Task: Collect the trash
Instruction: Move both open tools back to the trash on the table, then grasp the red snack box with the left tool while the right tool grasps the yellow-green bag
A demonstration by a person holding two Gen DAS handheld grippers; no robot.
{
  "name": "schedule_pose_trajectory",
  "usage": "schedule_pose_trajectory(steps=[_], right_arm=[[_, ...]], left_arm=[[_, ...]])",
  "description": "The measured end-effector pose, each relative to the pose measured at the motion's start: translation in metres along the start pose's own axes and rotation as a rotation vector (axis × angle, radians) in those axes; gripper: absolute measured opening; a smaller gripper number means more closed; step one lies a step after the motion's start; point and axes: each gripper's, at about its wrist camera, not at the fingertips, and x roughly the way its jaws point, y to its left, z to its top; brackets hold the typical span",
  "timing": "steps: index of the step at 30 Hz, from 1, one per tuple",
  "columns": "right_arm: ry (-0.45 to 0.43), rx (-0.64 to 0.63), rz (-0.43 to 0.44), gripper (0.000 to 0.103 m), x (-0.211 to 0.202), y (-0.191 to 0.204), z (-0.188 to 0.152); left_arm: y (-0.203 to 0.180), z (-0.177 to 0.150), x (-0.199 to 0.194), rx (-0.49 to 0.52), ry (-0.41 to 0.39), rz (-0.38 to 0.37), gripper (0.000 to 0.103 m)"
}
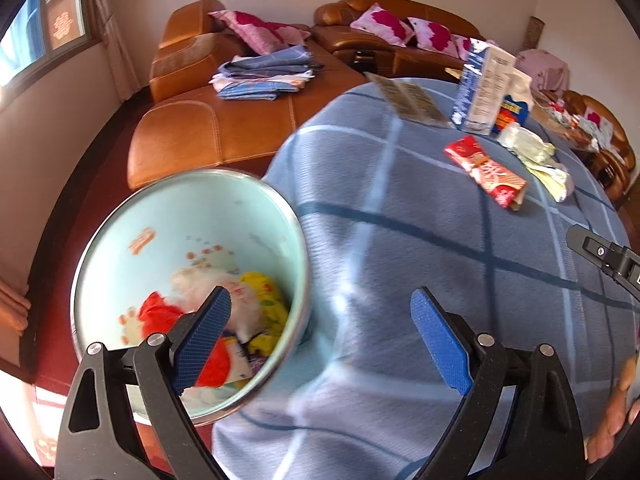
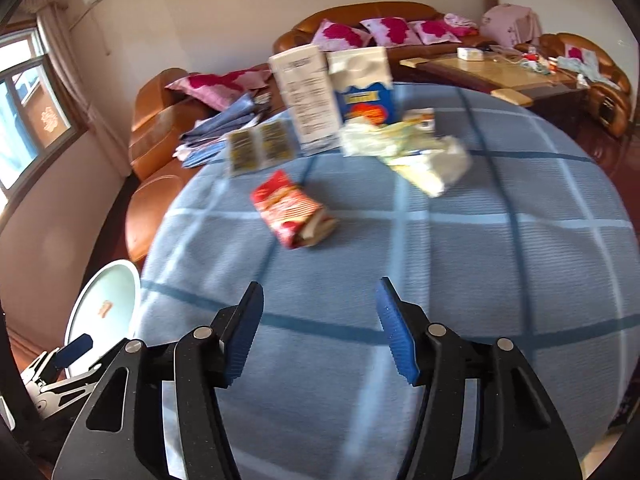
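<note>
A mint-green bin [image 1: 192, 216] stands beside the round table with its blue checked cloth [image 1: 420, 260], and several crumpled wrappers lie in it. My left gripper [image 1: 320, 300] is open and empty, one finger over the bin and the other over the cloth. My right gripper [image 2: 320, 286] is open over the cloth with nothing between its pads. Ahead of it lie a red wrapper [image 2: 292, 210], a crumpled white and yellow plastic bag [image 2: 416, 152] and a flat gold sachet [image 2: 260, 146]. A white carton [image 2: 308, 92] and a blue and white packet [image 2: 364, 92] stand behind them.
Brown leather sofas [image 1: 224, 120] with pink cushions and folded blue cloths [image 1: 264, 74] run behind the table. A cluttered coffee table [image 2: 500, 72] stands at the back right. The bin [image 2: 108, 292] sits at the table's left edge. A hand [image 1: 616, 420] shows at lower right.
</note>
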Motion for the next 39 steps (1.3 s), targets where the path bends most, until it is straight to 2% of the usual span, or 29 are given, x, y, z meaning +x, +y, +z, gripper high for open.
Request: schedule_pose_trajectory(steps=[5,8,13,18,23,24,26,28,29,31,32,36,39], right_arm=[[-0.026,-0.025,-0.050,0.059,0.006,-0.029,0.027],[-0.028,-0.044,-0.038,0.061,0.016,-0.045,0.050],[-0.019,-0.124,-0.030,0.061,0.039,-0.060,0.081],[0.053,-0.148,0.046,0.062,0.074,-0.080,0.109],[0.163,-0.189,0.107,0.062,0.111,-0.094,0.117],[0.162,-0.209,0.100,0.061,0.114,-0.093,0.116],[0.154,-0.237,0.071,0.052,0.114,-0.091,0.115],[0.151,-0.265,0.047,0.042,0.114,-0.090,0.112],[0.148,-0.283,0.029,0.039,0.113,-0.090,0.109],[0.151,-0.271,0.015,0.030,0.112,-0.092,0.104],[0.151,-0.256,0.015,0.029,0.112,-0.093,0.104],[0.148,-0.160,0.009,0.024,0.101,-0.103,0.100],[0.126,-0.101,0.004,0.023,0.081,-0.104,0.087]], left_arm=[[-0.034,0.024,0.005,0.016,-0.026,-0.033,0.090],[-0.056,0.042,0.011,0.025,-0.045,-0.039,0.090],[-0.091,0.070,0.027,0.003,-0.031,-0.071,0.090],[-0.120,0.090,0.053,-0.048,-0.007,-0.066,0.090],[-0.139,0.094,0.081,-0.075,0.051,-0.072,0.090],[-0.142,0.093,0.086,-0.076,0.064,-0.072,0.090],[-0.149,0.090,0.093,-0.080,0.072,-0.084,0.089],[-0.155,0.088,0.099,-0.063,0.088,-0.085,0.084],[-0.158,0.088,0.098,-0.043,0.063,-0.067,0.071],[-0.161,0.087,0.097,-0.019,0.037,-0.062,0.055],[-0.161,0.086,0.097,-0.014,0.035,-0.070,0.050],[-0.153,0.087,0.094,-0.025,0.046,-0.109,0.046],[-0.147,0.082,0.084,-0.009,0.031,-0.099,0.046]])
